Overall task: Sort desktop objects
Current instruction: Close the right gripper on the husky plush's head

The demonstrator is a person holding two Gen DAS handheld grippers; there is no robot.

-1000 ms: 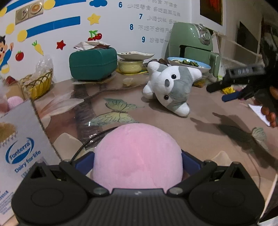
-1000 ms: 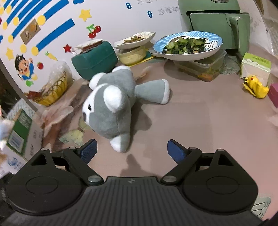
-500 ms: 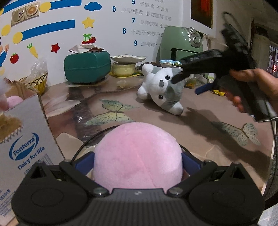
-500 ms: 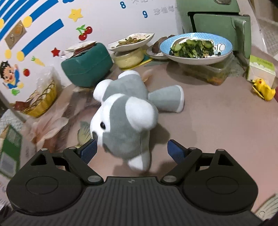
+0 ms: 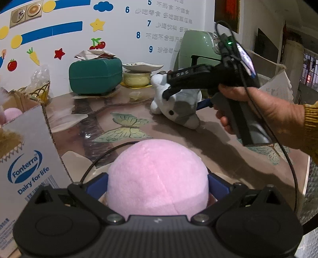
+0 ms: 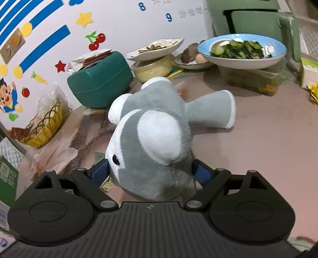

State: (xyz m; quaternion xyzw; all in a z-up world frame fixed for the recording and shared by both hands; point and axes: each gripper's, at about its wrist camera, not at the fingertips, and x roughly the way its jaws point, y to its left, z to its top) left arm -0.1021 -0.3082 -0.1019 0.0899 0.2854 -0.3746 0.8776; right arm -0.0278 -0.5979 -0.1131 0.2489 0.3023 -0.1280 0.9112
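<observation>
My left gripper (image 5: 158, 183) is shut on a pink plush ball (image 5: 158, 178) and holds it beside a Fonterra cardboard box (image 5: 25, 158) on the left. A grey and white plush dog (image 6: 153, 135) lies on the table; it also shows in the left wrist view (image 5: 178, 107). My right gripper (image 6: 151, 171) is open, with its blue pads on either side of the dog's head. In the left wrist view the right gripper (image 5: 184, 93) reaches down over the dog.
A green tissue box (image 6: 99, 79), a yellow wire basket (image 6: 45, 123), bowls and a blue plate of greens (image 6: 242, 49) line the back wall beside a green air fryer (image 6: 256, 17). A small yellow toy (image 6: 313, 89) lies at the far right.
My right gripper has moved forward and down until the dog's head sits between its fingers. My left gripper has held the pink ball steady, drifting slightly.
</observation>
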